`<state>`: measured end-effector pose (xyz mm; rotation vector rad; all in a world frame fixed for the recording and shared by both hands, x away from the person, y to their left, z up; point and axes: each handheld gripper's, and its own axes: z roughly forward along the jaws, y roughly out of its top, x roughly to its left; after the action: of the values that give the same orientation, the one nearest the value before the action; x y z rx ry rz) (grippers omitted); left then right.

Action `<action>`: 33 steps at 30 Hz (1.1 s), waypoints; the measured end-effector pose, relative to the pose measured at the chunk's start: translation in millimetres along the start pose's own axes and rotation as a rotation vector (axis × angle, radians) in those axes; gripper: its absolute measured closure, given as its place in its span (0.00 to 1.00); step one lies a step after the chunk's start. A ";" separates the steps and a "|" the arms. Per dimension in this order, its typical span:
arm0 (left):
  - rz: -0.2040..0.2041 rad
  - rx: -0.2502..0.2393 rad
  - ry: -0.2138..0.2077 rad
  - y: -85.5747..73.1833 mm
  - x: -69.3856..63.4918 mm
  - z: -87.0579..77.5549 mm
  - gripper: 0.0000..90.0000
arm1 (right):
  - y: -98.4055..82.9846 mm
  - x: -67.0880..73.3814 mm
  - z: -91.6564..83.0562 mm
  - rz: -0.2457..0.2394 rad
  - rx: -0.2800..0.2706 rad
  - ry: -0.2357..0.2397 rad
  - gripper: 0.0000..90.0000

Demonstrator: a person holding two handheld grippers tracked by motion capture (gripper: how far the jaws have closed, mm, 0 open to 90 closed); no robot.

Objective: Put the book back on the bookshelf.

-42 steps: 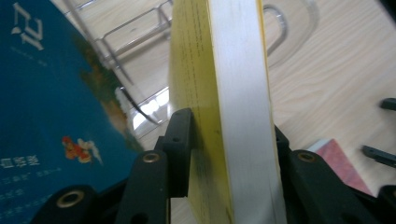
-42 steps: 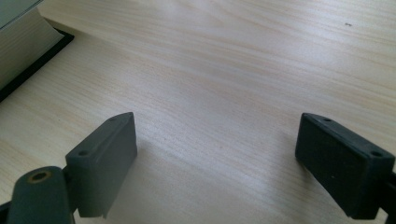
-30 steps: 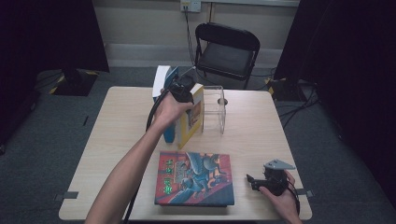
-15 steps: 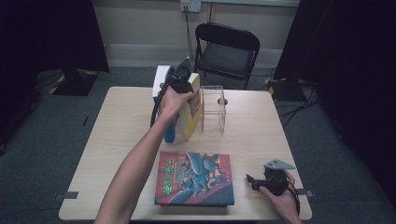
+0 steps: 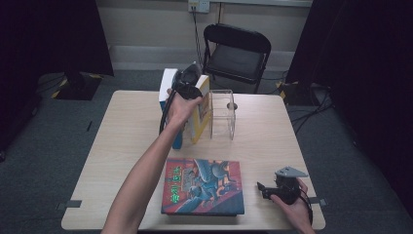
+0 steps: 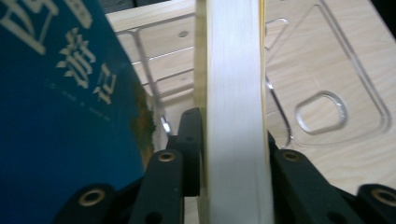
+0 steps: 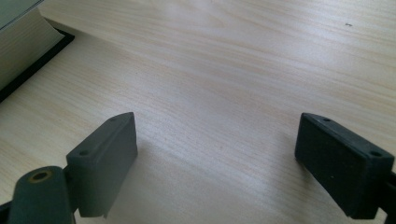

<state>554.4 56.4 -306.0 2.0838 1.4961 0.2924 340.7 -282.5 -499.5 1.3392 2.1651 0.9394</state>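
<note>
- The yellow book stands upright near the tabletop's far edge, between a blue book and a clear acrylic rack, its long axis vertical.
- The left hand-held gripper comes from above; its jaws, just opening slightly, still bracket the page block.
- The right hand-held gripper rests wide open and empty at the near right corner.

On the blue book that you see in the left gripper view, large pale Chinese characters run across the cover; they are cut off and blurred, and you cannot read them with certainty. On the big picture book lying flat on the table in the high view, a column of lettering runs down the cover's left edge, too small for you to read. Nothing else bears legible text.
</note>
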 end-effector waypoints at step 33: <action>0.145 -0.075 -0.179 -49.4 -16.2 -22.5 0.92 | -0.2 0.6 -0.2 -0.006 -0.002 0.002 0.14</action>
<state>498.2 59.6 -312.4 2.1024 1.2154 0.2066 340.2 -282.1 -499.5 1.3309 2.1676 0.9407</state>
